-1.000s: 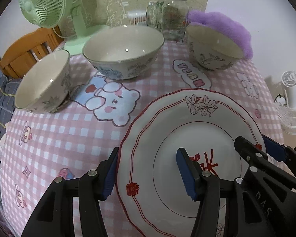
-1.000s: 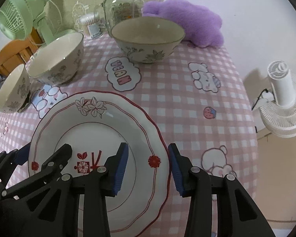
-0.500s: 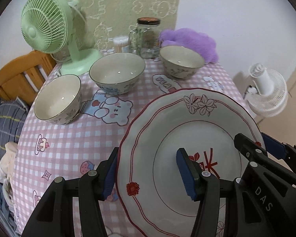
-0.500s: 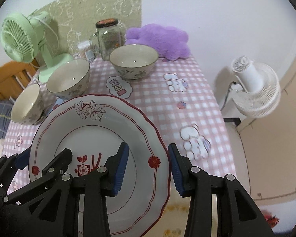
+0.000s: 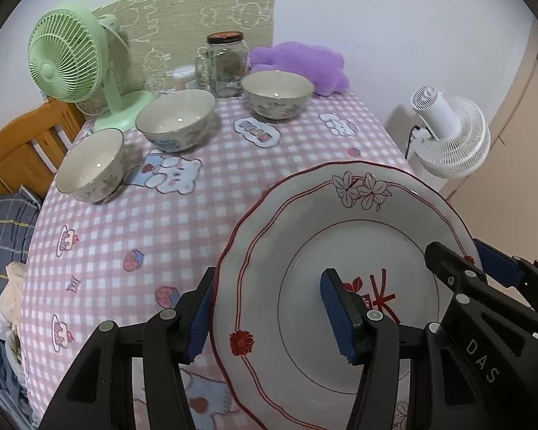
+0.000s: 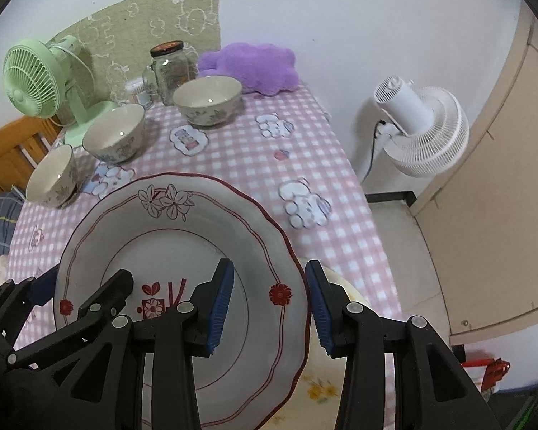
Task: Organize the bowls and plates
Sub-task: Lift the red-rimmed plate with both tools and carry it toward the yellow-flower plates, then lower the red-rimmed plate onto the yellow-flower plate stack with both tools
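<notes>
A large white plate with a red rim and flower print (image 5: 344,236) (image 6: 168,243) is held up above the table by both grippers. My left gripper (image 5: 269,319) is shut on its left rim, one finger under and one on the plate face. My right gripper (image 6: 269,308) is shut on its right rim. Three flowered bowls stand on the pink checked tablecloth: a small one at the left (image 5: 89,166) (image 6: 52,177), a larger one in the middle (image 5: 175,120) (image 6: 114,136), and one at the back (image 5: 276,93) (image 6: 208,98).
A green fan (image 5: 68,61), a glass jar (image 5: 227,62) and a purple cushion (image 5: 305,62) line the table's back edge. A white floor fan (image 6: 419,125) stands right of the table. A wooden chair (image 5: 21,143) is at the left. A pale yellow-flowered surface (image 6: 322,387) shows below the plate.
Both grippers have lifted the plate up and back from the table. The bowls and table now look smaller and farther away. The grip on the plate is unchanged.
</notes>
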Available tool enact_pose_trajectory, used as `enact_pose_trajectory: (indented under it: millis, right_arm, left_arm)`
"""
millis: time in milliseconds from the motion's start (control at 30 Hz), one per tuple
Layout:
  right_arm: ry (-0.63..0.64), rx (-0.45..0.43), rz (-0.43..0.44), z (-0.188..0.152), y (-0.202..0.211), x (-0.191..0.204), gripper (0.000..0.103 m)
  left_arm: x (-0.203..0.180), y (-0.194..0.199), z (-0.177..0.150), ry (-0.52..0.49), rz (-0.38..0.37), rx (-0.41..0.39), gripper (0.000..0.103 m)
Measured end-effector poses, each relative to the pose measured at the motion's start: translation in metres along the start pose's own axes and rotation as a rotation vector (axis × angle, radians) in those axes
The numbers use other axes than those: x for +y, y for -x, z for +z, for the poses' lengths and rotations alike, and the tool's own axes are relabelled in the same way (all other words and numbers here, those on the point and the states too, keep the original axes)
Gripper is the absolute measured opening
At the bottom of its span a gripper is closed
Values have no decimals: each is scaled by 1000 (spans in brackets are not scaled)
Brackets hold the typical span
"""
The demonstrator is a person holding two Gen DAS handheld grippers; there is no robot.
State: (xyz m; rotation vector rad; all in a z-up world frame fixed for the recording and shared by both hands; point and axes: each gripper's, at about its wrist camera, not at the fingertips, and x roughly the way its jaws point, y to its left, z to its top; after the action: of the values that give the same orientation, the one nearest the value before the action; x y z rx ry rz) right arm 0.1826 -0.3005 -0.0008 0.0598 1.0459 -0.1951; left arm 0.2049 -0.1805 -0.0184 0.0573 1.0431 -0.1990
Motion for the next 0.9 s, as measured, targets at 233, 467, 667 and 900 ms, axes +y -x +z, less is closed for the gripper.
enact_pose_trajectory:
  millis: [233,467,667,900]
  right_arm:
    - [14,28,6,-17,-2,-38,46]
    - [43,54,13,-29,-14,-74,46]
    - [59,85,31,-36,-27,-92,46]
    - [101,125,65,-42,-41,-96,46]
  left_arm:
    - [-37,-4,-19,16,0,29,57]
    - [-69,-17,-35,58,-3,72,57]
    - [-86,-30,-44,90,8,110,58]
    - [-89,-41,-53,133,58,146,58]
